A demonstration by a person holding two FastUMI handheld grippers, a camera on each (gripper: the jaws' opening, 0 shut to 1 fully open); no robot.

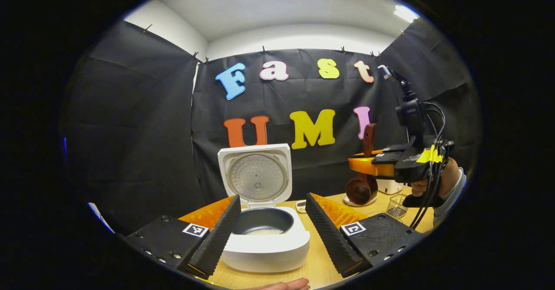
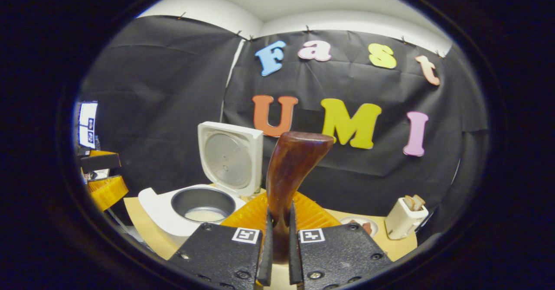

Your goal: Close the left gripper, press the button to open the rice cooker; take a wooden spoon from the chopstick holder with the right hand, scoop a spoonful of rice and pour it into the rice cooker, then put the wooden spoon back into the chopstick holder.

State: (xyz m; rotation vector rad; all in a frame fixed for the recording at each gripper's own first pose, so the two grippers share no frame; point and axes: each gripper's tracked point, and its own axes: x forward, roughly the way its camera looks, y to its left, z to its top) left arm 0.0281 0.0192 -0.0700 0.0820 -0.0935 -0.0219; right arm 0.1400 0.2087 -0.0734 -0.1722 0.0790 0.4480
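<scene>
While jaws pinch wooden spoon (image 2: 289, 173), seemingly upright

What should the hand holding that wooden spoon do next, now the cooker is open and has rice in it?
Probably carry the wooden spoon back to the wire chopstick holder and lower it in. The right gripper is shut on its handle, the bowl hangs down above the table in the left gripper view, the rice cooker stands open, and white rice already lies in its pot.
</scene>
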